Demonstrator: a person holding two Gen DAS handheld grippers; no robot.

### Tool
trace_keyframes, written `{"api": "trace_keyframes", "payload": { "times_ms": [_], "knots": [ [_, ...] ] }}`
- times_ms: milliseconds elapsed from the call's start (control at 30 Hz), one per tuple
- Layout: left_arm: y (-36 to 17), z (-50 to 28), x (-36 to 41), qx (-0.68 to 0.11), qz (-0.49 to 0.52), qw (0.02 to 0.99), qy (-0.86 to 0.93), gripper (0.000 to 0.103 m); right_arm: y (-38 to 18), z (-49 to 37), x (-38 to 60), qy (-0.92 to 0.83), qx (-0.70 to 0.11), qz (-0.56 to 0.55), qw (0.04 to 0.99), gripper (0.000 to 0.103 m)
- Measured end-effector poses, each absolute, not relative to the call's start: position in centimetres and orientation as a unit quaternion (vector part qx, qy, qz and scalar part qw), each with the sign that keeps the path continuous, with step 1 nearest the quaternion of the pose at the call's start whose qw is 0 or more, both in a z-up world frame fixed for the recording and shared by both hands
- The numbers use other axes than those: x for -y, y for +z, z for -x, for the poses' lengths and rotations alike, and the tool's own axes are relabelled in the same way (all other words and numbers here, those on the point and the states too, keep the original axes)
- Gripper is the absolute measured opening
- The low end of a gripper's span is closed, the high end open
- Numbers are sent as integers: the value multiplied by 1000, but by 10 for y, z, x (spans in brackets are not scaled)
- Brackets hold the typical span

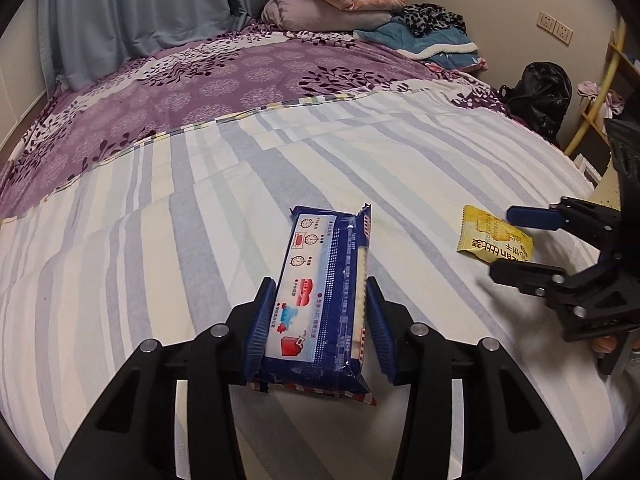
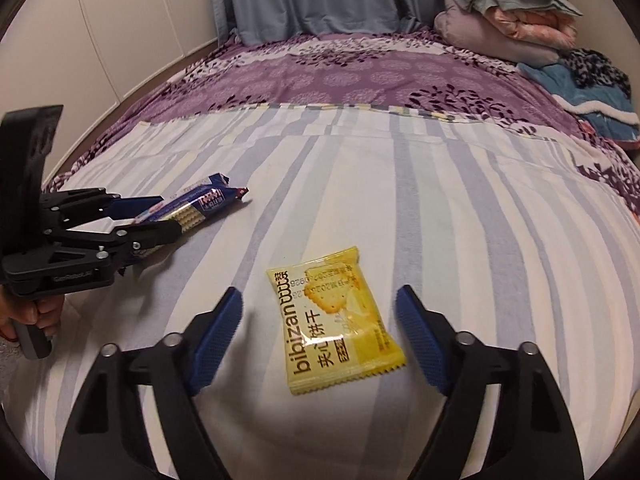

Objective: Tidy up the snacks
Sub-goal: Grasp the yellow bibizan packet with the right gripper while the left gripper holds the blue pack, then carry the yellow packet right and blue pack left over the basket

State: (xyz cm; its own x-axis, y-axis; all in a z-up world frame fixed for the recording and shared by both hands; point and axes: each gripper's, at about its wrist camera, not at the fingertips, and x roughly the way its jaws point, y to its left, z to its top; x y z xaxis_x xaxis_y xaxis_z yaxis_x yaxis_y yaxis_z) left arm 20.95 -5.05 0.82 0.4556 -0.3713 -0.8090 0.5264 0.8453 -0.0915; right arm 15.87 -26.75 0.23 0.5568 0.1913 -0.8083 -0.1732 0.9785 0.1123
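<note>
Left gripper [image 1: 320, 320] is clamped on the blue cracker pack [image 1: 324, 304], pads on its long sides so it won't twist when lifted off the striped sheet [image 1: 160, 240]. Right gripper [image 2: 320, 336] straddles the yellow biscuit packet [image 2: 336, 320] w/ jaws apart, pads not touching yet, packet lying flat btw them, lined up for a pinch
</note>
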Motion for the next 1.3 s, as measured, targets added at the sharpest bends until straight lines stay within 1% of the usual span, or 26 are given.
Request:
{"api": "trace_keyframes", "payload": {
  "times_ms": [100, 133, 233, 567, 1000, 1300],
  "knots": [
    [7, -207, 49, -451, -82, 849, -262, 46, 2, -160, 264, 88, -462, 12, 882, 60],
    [6, -207, 48, -452, -80, 849, -261, 46, 2, -160, 265, 85, -462, 15, 883, 54],
    [8, -205, 47, -451, -72, 852, -256, 46, 3, -157, 270, 79, -461, 11, 884, 48],
    [38, -184, 55, -422, -63, 863, -269, 45, 23, -130, 288, 59, -438, -20, 897, 47],
    [72, -147, 73, -396, -78, 871, -280, 45, 77, -78, 299, 57, -381, -38, 922, 47],
    [106, -109, 95, -363, -96, 876, -303, 45, 114, -31, 318, 43, -336, -50, 939, 47]
  ]
}}
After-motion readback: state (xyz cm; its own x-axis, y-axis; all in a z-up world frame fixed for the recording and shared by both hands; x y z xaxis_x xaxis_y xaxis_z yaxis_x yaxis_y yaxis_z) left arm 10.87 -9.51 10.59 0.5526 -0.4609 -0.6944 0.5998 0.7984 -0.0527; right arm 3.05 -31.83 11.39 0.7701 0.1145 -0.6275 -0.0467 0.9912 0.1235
